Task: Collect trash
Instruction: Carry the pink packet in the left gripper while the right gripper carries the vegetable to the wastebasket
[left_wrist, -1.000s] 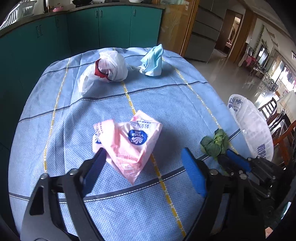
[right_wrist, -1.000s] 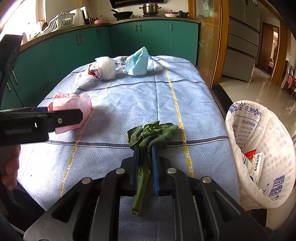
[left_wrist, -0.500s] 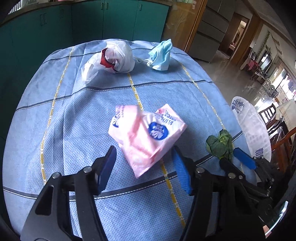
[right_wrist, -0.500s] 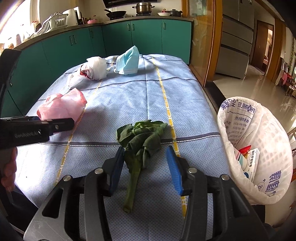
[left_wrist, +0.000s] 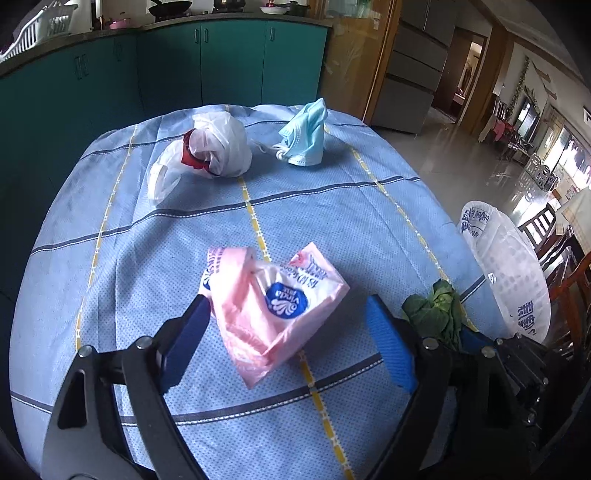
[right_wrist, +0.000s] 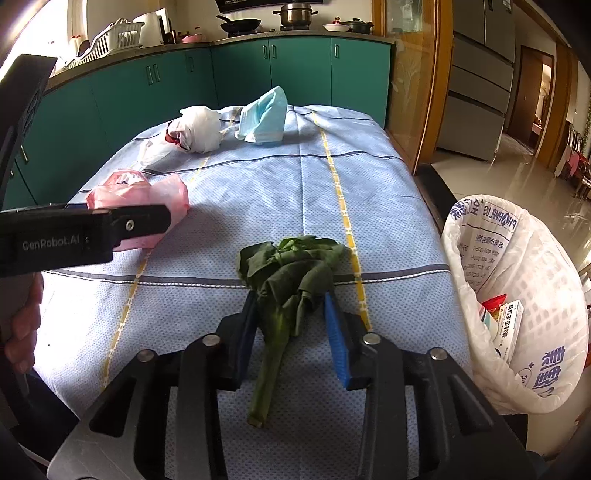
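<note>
Fingers (left_wrist: 184, 339) of the left gripper (left_wrist: 286, 303) wide apart, just now opening further, gripping nothing. Between them, the pink tissue pack (left_wrist: 273, 302), lying crumpled on the blue-clothed desk (left_wrist: 332, 206). One blue pad right at the pack's near-left edge, contact impossible to tell; the other pad well clear of it.

Right gripper (right_wrist: 291, 295) part-way open, jaws just now closing in. Between them, the leafy greens (right_wrist: 288, 273), flat on the cloth, stalk pointing back toward the camera. Left pad against the leaves; a narrow gap beside the right pad along the stalk. No firm pinch visible.

Far end of the desk: a knotted white plastic bag (left_wrist: 218, 151) with something red inside, and just beside it a crumpled blue face mask (left_wrist: 306, 136), the two apart.

Off the desk's right edge, standing on the floor: a trash bin (right_wrist: 517, 258) lined with a printed white bag, a few small boxes already inside.

At the left edge of the right wrist view: a person's hand (right_wrist: 22, 332) on the left gripper's handle. Behind the desk, green cabinets (right_wrist: 295, 70).
</note>
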